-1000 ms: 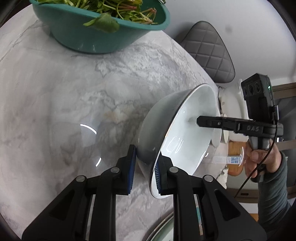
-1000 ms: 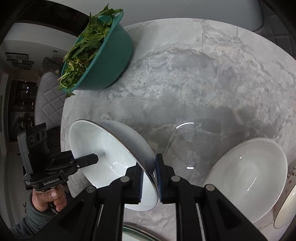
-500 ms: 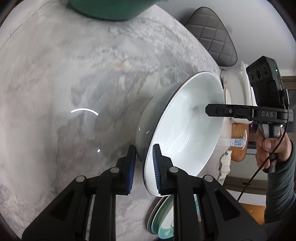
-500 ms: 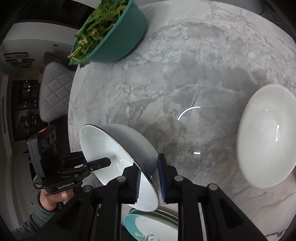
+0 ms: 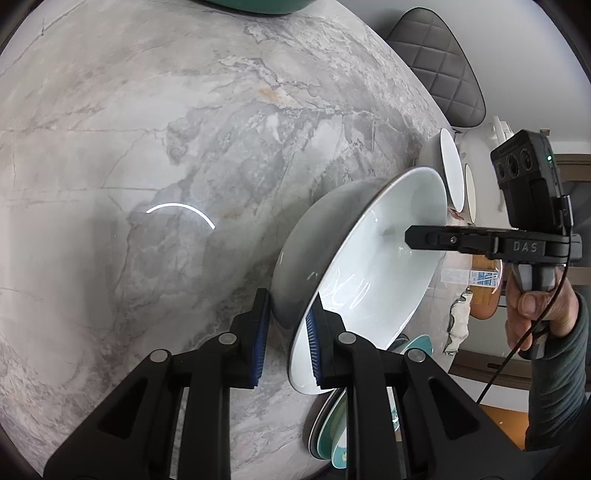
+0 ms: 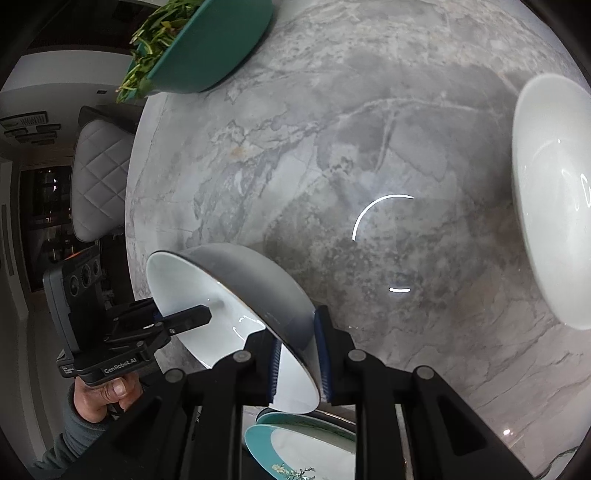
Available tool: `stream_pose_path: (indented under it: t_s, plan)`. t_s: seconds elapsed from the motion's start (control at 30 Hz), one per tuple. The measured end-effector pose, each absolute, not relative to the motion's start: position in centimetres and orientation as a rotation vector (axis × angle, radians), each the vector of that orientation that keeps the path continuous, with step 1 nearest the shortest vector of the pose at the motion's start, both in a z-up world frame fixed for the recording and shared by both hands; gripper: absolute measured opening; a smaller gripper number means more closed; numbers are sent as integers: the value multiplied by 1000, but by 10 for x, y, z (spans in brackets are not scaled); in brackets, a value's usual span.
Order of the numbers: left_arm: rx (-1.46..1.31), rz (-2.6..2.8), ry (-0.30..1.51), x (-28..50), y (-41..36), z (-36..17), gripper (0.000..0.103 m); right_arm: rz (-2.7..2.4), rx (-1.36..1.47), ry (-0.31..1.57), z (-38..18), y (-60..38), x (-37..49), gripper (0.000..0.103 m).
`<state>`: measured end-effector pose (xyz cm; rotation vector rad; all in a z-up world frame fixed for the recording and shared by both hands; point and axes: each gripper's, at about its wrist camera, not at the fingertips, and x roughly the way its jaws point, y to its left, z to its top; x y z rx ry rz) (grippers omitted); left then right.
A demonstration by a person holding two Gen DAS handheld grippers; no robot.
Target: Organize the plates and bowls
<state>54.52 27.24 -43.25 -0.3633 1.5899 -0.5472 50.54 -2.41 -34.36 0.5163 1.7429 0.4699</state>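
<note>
Left wrist view: we log our left gripper (image 5: 286,339) clamped on the rim of a glossy white bowl (image 5: 373,266), empty, tilted above the marbled grey counter (image 5: 147,129) and stacked teal-rimmed plates (image 5: 332,439).
Right wrist view: our right gripper (image 6: 297,363) pinches the opposite rim; teal bowl (image 6: 214,48) holds leafy greens (image 6: 151,48); second white bowl (image 6: 554,199) empty.

We see only a sliver of the teal bowl (image 5: 255,5) at the top edge of the left wrist view, and in the right wrist view its far side and some of its greens (image 6: 155,44) run out of frame. The stacked plates (image 6: 303,446) at the near table edge are mostly hidden behind the gripper fingers and the held bowl (image 6: 236,291), so we cannot count them. The second white bowl (image 6: 554,199) is cut by the right edge, and the label on the small bottle (image 5: 471,276) far right is too small to read.
</note>
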Motion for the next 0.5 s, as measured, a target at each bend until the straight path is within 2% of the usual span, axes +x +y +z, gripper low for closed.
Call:
stream_pose_path:
  t_s: [0.37,0.47,0.5]
  plan:
    - [-336,-548,1591,555,263,-442,16,420,506,1713,-351,-31,498,21]
    - [-325,-544,1584,557,260,-442,19,417,535,1701,-354,-33,497,27]
    - [-321,-542,1582,557,260,-441,19,421,539,1694,-353,-34,497,33]
